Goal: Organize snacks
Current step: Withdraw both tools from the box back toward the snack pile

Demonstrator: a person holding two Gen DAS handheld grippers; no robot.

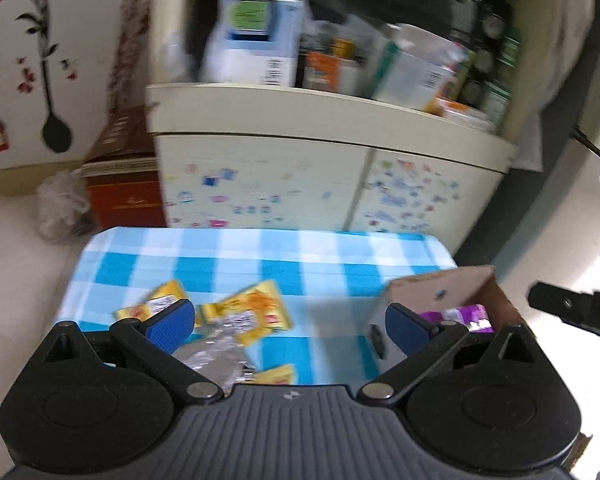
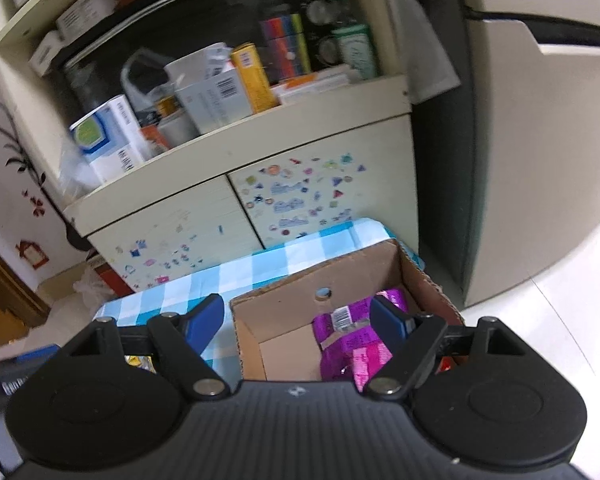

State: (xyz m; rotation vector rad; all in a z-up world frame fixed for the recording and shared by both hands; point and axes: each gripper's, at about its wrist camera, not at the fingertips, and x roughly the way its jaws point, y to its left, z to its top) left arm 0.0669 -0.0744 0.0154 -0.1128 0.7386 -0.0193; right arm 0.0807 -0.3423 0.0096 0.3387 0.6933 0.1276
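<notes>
Tongs on both your left gripper [image 1: 288,320] and right gripper [image 2: 300,320] gape empty, purple packets [image 2: 352,340] already inside the cardboard box [image 2: 284,300], yellow packets [image 1: 256,308] beside it awaiting pickup.

Beyond my table stands a cream cabinet [image 2: 300,152], its doors dotted with stickers [image 2: 296,200], its open shelf crowded with boxes [image 2: 112,140]. Far left, flower decals [image 1: 28,76] climb the wall above a red box [image 1: 124,196].

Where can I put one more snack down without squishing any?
The far strip of the checked cloth, between the yellow packets and the sticker cabinet, is bare. Inside the cardboard box, the floor left of the purple packets is free. Near the left tool, packets crowd together.
</notes>
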